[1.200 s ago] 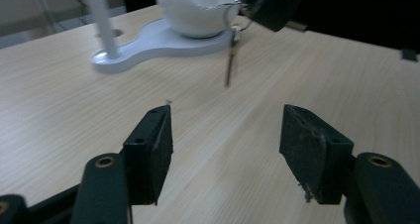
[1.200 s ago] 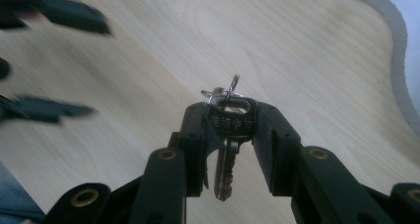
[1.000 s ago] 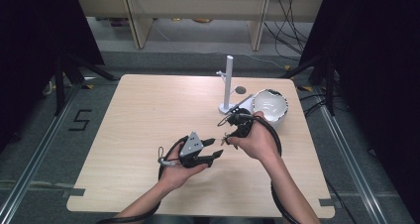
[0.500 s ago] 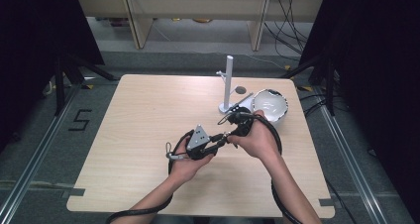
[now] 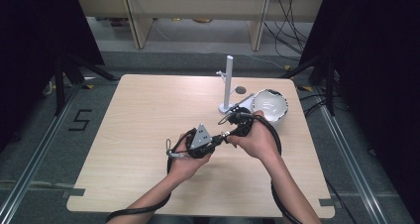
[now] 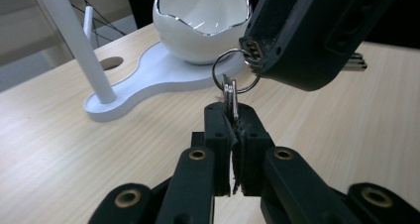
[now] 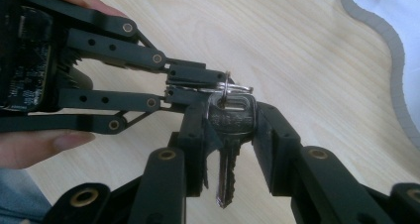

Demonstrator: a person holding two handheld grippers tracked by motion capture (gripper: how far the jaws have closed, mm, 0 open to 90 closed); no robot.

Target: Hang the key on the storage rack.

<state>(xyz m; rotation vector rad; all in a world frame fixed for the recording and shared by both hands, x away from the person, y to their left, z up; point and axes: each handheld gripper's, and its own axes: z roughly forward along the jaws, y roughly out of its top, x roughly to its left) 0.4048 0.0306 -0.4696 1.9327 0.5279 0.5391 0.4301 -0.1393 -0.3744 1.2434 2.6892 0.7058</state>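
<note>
Pale wood covers the table (image 5: pixel 129 135), which stands on a grey floor with dark curtains at both sides and light shelving at the far end. Nearest the person, 2 forearms come in from the bottom edge of the high view and meet just right of the table's middle. The left hand (image 5: pixel 185 162) holds the left gripper (image 5: pixel 214 143), topped by its grey three-cornered plate, with its tip pointing right toward the right gripper (image 5: pixel 224 135) held in the right hand (image 5: pixel 255 137); the 2 tips touch. In the left gripper view, the left jaws are pressed together on flat metal pieces hanging on a key ring (image 6: pixel 233 75), and the ring loops up against the dark body of the right gripper above it. In the right gripper view, the right jaws stand apart on either side of the head of a silver key (image 7: pixel 229 135), whose blade hangs down between them; whether they touch it I cannot tell. The ring passes through the key's head and runs into the closed tip of the left gripper just behind. Beyond the hands stands a white stand (image 5: pixel 229 85) with 1 upright post on a flat base, and beside it on the right sits a white bowl (image 5: pixel 270 105) with a jagged rim.
</note>
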